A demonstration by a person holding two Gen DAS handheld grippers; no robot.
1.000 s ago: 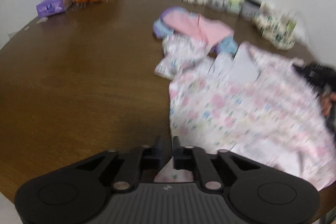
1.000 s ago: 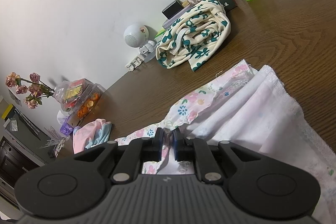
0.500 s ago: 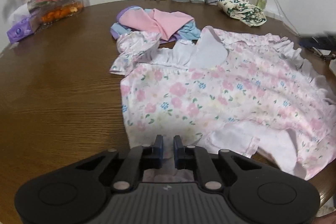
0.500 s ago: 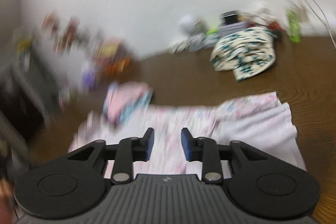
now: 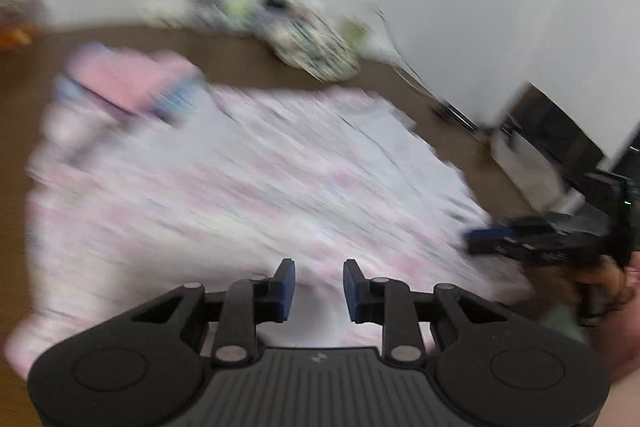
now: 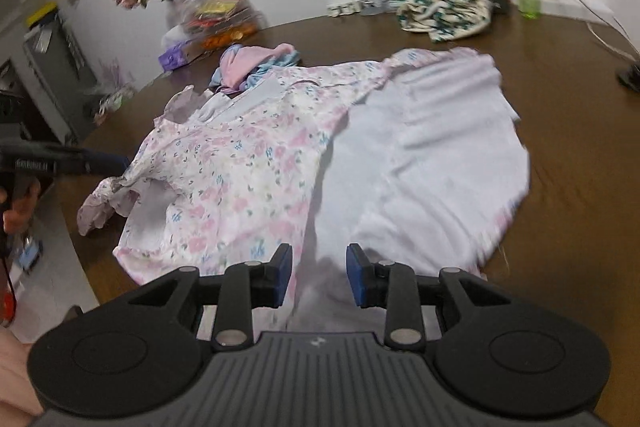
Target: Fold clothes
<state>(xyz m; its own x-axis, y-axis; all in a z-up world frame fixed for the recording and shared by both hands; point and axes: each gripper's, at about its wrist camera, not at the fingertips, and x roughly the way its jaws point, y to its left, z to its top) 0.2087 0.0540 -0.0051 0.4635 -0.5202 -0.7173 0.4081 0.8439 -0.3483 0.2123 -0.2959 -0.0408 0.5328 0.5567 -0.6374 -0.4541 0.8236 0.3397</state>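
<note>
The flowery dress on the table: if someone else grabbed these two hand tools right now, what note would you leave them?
Left gripper: open, holding nothing, jaws just opened.
Right gripper: open, holding nothing, over the near hem.
Floral dress: lies on the brown table; its skirt is turned over, so the white lining faces up.
Pink and blue garment: bunched beyond the dress.
Cream green-print garment: in a heap at the far edge.
Done: first fold of the dress, it seems.
Left: finish the dress, then probably the other two garments.
</note>
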